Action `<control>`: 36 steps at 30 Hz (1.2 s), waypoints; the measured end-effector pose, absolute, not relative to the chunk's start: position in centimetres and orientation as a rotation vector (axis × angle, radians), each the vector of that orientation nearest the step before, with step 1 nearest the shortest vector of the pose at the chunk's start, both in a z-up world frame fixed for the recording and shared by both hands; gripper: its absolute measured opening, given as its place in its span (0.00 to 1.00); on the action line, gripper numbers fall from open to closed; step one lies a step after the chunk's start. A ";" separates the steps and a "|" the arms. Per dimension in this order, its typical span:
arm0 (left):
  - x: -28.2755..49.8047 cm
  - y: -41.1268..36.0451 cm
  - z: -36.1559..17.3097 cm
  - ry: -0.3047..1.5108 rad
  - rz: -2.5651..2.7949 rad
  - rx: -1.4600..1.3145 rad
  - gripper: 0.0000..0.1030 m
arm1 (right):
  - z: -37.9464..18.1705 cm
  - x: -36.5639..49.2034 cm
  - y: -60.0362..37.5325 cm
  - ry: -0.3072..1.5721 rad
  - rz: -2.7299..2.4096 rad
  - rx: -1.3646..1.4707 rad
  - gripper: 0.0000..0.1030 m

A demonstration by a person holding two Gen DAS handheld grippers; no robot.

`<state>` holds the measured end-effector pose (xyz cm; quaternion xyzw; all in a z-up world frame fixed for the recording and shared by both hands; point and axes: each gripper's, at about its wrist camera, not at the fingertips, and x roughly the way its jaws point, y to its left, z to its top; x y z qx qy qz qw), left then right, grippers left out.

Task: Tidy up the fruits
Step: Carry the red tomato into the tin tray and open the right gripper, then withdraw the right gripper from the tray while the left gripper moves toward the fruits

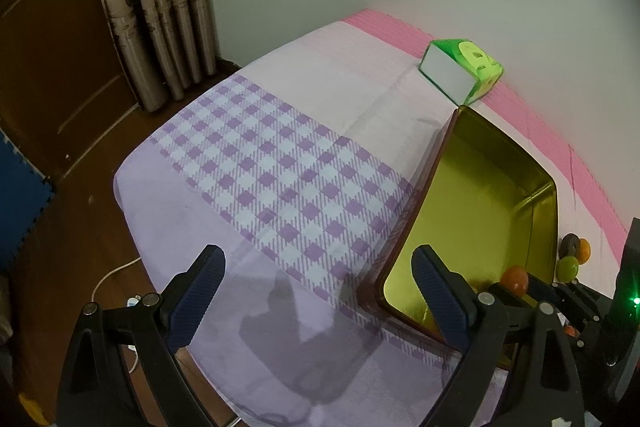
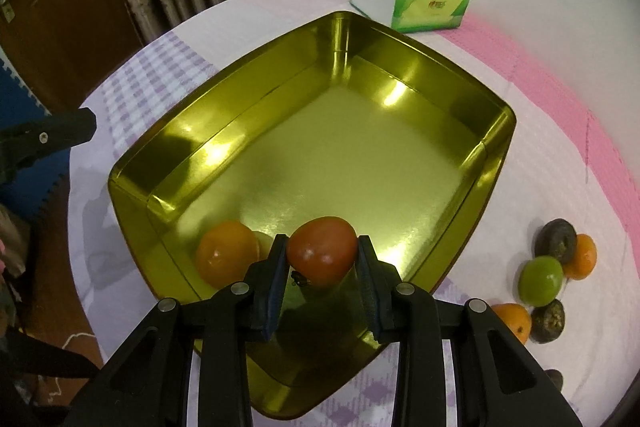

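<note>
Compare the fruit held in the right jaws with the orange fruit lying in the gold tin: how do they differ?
The red-orange fruit is pinched between the right gripper jaws; the orange fruit lies loose on the gold tin floor. The held fruit is darker and redder; the loose one is plain orange. Both are round, glossy and inside the tin's rim.

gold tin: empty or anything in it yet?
Not empty. One orange fruit lies in the gold tin's near corner. The right claw is shut on a red-orange fruit over the tin; the rest of the floor is bare.
</note>
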<state>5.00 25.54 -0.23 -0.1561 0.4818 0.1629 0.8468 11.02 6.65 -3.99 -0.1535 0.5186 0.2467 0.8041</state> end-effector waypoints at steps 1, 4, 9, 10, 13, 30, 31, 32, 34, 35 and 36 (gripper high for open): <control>5.0 25.5 -0.2 1.016 0.343 -0.329 0.90 | -3.9 11.0 6.6 1.111 0.527 -0.327 0.33; 5.0 25.4 -0.2 1.019 0.340 -0.326 0.90 | -4.0 11.0 6.4 1.105 0.516 -0.344 0.33; 5.1 25.2 -0.3 1.021 0.334 -0.320 0.90 | -4.2 11.2 6.2 1.115 0.501 -0.343 0.33; 5.2 25.2 -0.3 1.021 0.334 -0.319 0.90 | -4.1 11.2 6.1 1.114 0.502 -0.340 0.33; 5.2 25.1 -0.4 1.022 0.331 -0.315 0.90 | -4.2 11.2 6.2 1.116 0.505 -0.337 0.34; 5.4 24.0 -0.5 1.029 0.311 -0.267 0.90 | 0.2 9.9 2.7 1.025 0.505 -0.199 0.69; 5.4 23.9 -0.4 1.026 0.310 -0.264 0.90 | 0.8 9.8 1.9 1.011 0.492 -0.189 0.70; 5.4 23.9 -0.4 1.025 0.308 -0.262 0.90 | 1.3 9.6 0.7 0.997 0.470 -0.178 0.72; 5.4 23.6 -0.3 1.022 0.303 -0.252 0.90 | 2.0 9.2 -2.3 0.977 0.411 -0.151 0.76; 5.4 23.4 -0.3 1.020 0.301 -0.244 0.90 | 2.3 9.2 -3.6 0.972 0.382 -0.144 0.80; 5.4 23.2 -0.2 1.016 0.299 -0.233 0.90 | 2.4 9.1 -5.0 0.969 0.346 -0.136 0.81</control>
